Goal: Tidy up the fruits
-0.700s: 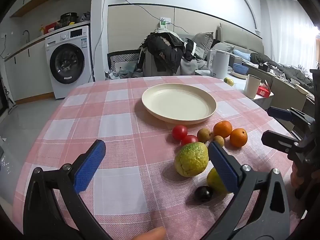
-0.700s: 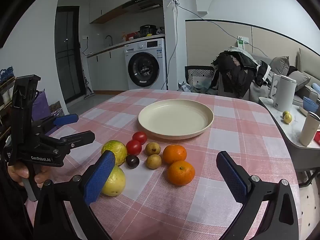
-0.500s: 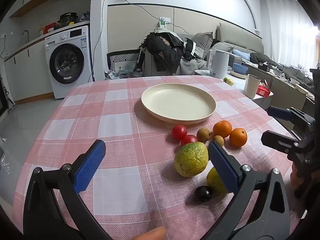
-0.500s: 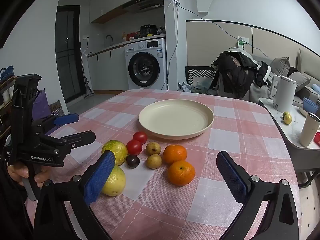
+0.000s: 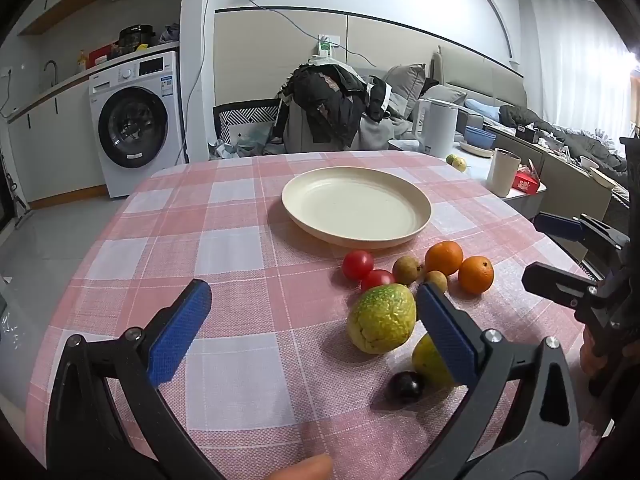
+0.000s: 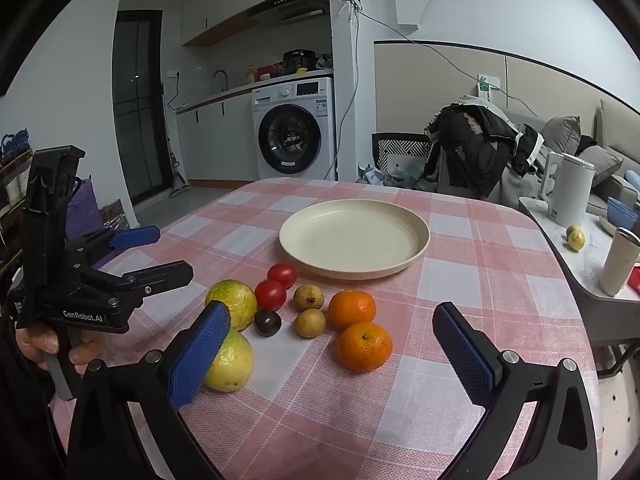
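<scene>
A cream plate (image 5: 356, 204) (image 6: 354, 236) sits empty on the pink checked tablecloth. In front of it lie two tomatoes (image 6: 276, 286), two small brown fruits (image 6: 309, 310), two oranges (image 6: 358, 330), a dark plum (image 6: 267, 322) and two yellow-green fruits (image 5: 380, 318) (image 6: 230, 362). My left gripper (image 5: 312, 320) is open and empty, hovering left of the fruit cluster. My right gripper (image 6: 332, 340) is open and empty, hovering just before the cluster, the near orange between its fingers' line of sight.
The table's right edge borders a low side table (image 6: 592, 276) with a white kettle (image 6: 568, 188), a cup (image 6: 618, 262) and small fruit. A chair piled with dark clothes (image 6: 476, 148) stands behind the table. A washing machine (image 6: 292, 136) is farther back.
</scene>
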